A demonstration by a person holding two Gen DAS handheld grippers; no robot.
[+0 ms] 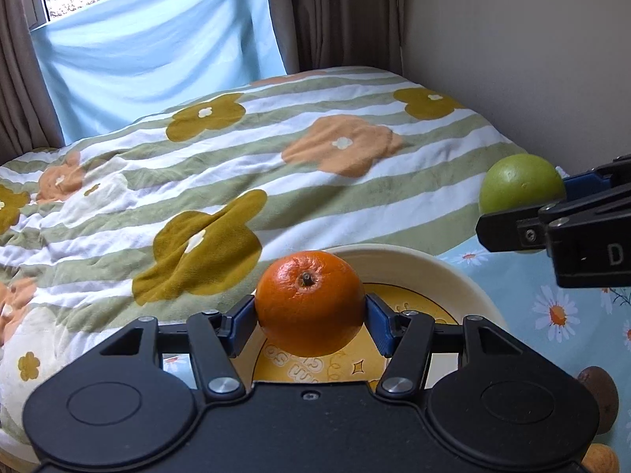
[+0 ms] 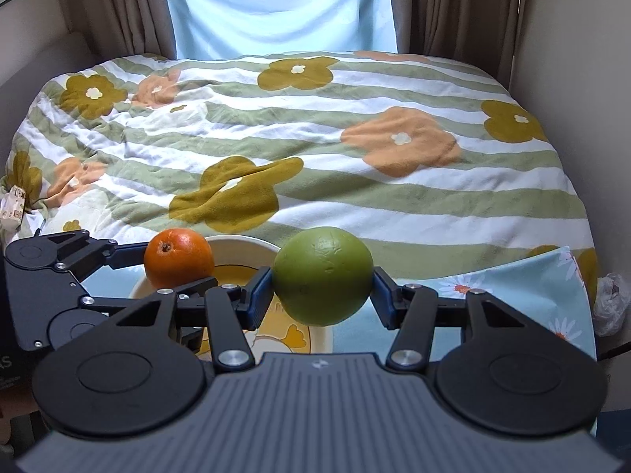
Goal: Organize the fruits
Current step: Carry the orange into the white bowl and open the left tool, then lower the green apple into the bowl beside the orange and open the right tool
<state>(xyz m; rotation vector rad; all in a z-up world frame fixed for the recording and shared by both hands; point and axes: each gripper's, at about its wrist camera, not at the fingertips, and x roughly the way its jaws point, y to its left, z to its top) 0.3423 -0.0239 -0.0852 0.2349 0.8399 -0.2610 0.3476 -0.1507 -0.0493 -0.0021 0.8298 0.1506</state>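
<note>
My left gripper (image 1: 310,315) is shut on an orange (image 1: 309,302), stem up, and holds it above the near left rim of a cream bowl (image 1: 441,272) with a yellow printed bottom. My right gripper (image 2: 322,289) is shut on a green round fruit (image 2: 322,276) and holds it above the bowl's (image 2: 232,246) right side. In the left wrist view the green fruit (image 1: 520,185) and the right gripper (image 1: 512,213) show at the right edge. In the right wrist view the orange (image 2: 178,262) and the left gripper (image 2: 175,266) show at the left.
The bowl stands on a light blue daisy-print cloth (image 1: 552,307). Two brown round objects (image 1: 601,394) lie on it at the lower right. Behind is a bed with a striped flower quilt (image 2: 315,138), curtains and a wall at the right.
</note>
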